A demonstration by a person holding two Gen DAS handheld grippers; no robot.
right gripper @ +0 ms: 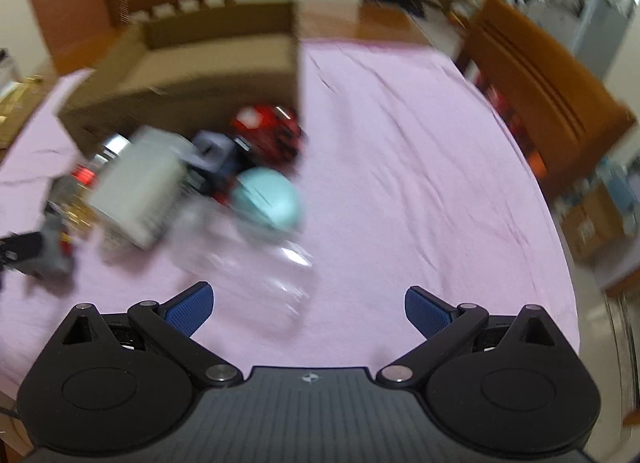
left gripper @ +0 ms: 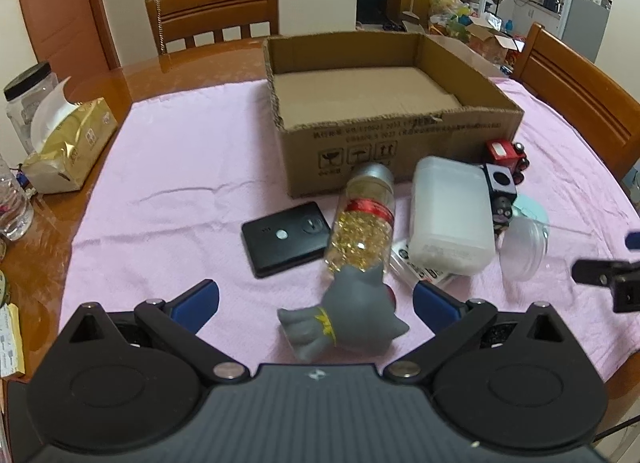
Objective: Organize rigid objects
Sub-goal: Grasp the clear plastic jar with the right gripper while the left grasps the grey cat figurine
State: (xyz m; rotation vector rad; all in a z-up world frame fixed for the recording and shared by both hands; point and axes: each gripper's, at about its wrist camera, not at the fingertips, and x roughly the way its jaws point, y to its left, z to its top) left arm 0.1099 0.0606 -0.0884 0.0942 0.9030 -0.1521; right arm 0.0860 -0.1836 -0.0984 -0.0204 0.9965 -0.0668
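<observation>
- Left wrist view: the left gripper [left gripper: 316, 297] hangs low over the pink cloth [left gripper: 180, 183] with its blue-padded fingers [left gripper: 198, 299] spread wide apart, holding nothing.
- A grey rubber animal toy [left gripper: 344, 313] with a yellow collar lies on its side between the two fingers, touching neither.
- Just beyond the left finger lies a flat black device [left gripper: 286, 237] with a small white dot on its face.
- Right of it a clear bottle [left gripper: 362, 219] of golden beads lies on its side, with a silver cap and a red band; its base touches the grey toy.
- Next comes a white plastic jar [left gripper: 450, 215] on its side, resting on a small printed packet [left gripper: 420, 269] whose writing is too small to read.
- Behind the jar sits a red toy train [left gripper: 506, 155] with a black block [left gripper: 500, 179], then a clear jar [left gripper: 524, 251] with a pale teal lid [left gripper: 532, 209].
- The open cardboard box [left gripper: 400, 143] stands behind the pile; its front bears handling symbols and blurred print that cannot be read.
- At the table's left edge lies a gold tissue pack [left gripper: 68, 147].
- Right wrist view: the right gripper [right gripper: 310, 309] also has its fingers apart and grips nothing; it hovers over bare cloth, the blurred clear jar [right gripper: 256, 259] just ahead of its left finger.
</observation>
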